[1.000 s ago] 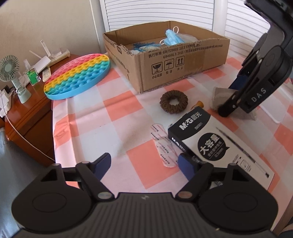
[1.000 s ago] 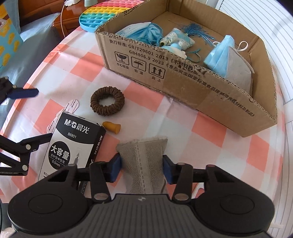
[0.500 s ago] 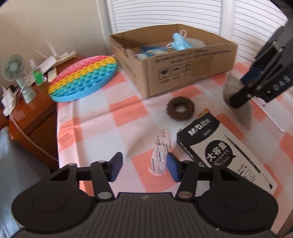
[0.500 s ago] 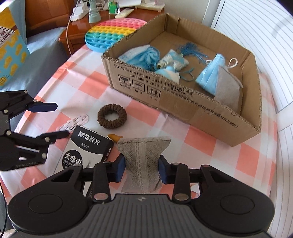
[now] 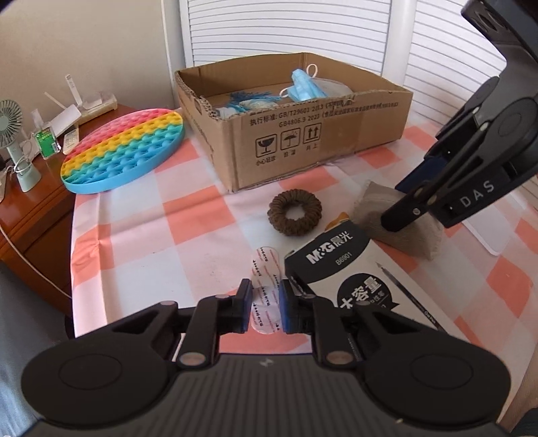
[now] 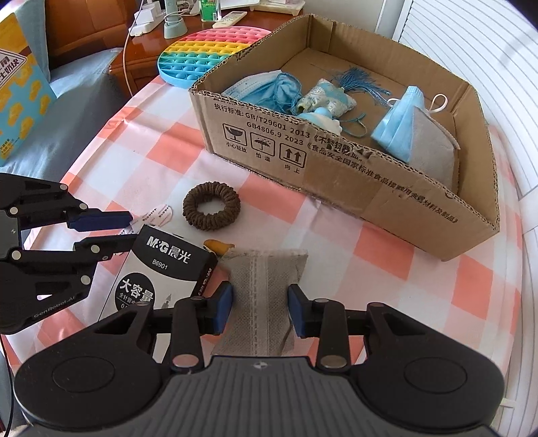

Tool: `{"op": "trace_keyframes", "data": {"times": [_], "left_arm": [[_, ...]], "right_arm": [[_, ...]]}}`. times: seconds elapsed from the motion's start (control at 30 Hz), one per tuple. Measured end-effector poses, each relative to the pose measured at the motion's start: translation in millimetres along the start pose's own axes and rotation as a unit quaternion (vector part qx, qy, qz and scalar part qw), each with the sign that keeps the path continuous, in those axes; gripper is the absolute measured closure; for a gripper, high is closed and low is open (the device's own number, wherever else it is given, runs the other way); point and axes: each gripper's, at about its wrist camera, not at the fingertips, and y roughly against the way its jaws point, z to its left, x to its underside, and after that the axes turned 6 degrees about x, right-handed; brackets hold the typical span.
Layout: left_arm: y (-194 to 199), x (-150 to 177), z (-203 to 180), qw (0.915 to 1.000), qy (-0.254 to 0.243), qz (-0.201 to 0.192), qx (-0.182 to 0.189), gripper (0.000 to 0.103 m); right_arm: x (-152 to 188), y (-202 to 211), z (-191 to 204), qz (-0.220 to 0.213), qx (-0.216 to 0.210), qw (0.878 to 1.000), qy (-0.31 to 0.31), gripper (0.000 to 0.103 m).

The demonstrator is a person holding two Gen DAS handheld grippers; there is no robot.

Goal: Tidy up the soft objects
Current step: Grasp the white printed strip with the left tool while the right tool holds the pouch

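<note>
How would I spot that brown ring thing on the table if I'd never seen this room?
Find the open cardboard box on the pink-and-white checked tablecloth. Just in front of its printed side lies the brown scrunchie, near a black pen box. It is the only ruffled, doughnut-shaped thing there.

My left wrist cam sits right behind the left gripper [image 5: 265,307] and looks down at a slant across the checked tablecloth [image 5: 198,215], with the cardboard box [image 5: 302,141] at the far side under the window blinds [image 5: 285,30]. The right wrist cam rides behind the right gripper [image 6: 259,307], tipped steeper, close enough to see into that box [image 6: 396,198]. Both views share the middle of the table: brown scrunchie [image 5: 295,211] [image 6: 212,210], black pen box [image 5: 339,269] [image 6: 164,272], rainbow pop mat [image 5: 124,148] [image 6: 208,50]. Each cam also catches the other gripper at its edge. Fisheye warps the borders, so the far corners are kinda iffy.
</note>
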Motion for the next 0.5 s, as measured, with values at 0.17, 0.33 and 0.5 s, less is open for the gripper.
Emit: {"op": "trace_keyframes", "data": {"times": [0.17,0.33,0.5], "left_arm": [[3.8,-0.2,4.9,0.9999,0.004,0.003,-0.01,0.088],[6.6,0.5,6.9,0.9999,0.007,0.002,-0.008,0.088],[9.4,-0.7,7.5,1.0,0.008,0.002,-0.006,0.088]], "right_arm": [[0.4,-1.9,-4.8,0.001,-0.005,1.0,-0.014,0.054],[1.1,-13.3,-7.0,0.014,-0.015,0.999,-0.032,0.042],[3.7,-15.5,2.1,0.011,0.009,1.0,-0.007,0.067]]}}
